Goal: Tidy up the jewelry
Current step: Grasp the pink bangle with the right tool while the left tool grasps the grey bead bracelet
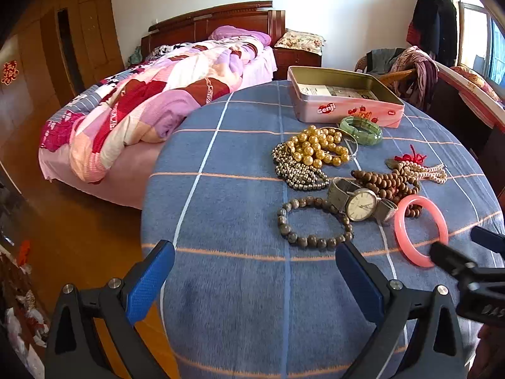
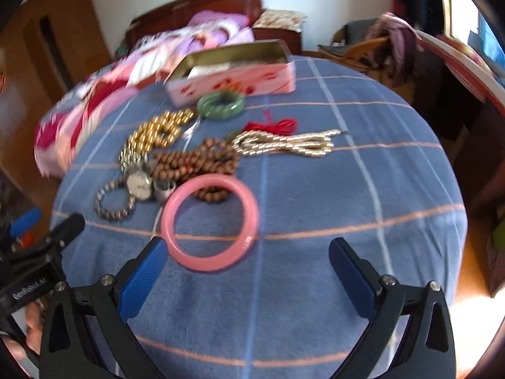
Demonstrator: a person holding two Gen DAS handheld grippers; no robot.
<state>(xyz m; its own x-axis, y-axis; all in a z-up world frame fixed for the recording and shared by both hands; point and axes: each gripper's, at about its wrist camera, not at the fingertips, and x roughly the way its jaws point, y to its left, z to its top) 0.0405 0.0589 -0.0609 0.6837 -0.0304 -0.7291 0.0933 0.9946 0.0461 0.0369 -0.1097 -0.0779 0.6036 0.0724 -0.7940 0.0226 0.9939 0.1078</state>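
While both claws hover spread wide and empty over the bench, the pink bangle lies just ahead of the right claw, touching its left finger. Beyond it sit the watch and beads, with the open tin farthest off. Ahead of the left claw lies a grey bracelet.

On the tabletop the open tin sits at the far edge, a bangle touching its near side. Nearer lies the heap of bead strands, with the watch in front of it, between a bead bracelet on its left and a ring bangle on its right. Behind and left of the tabletop stands the bed.
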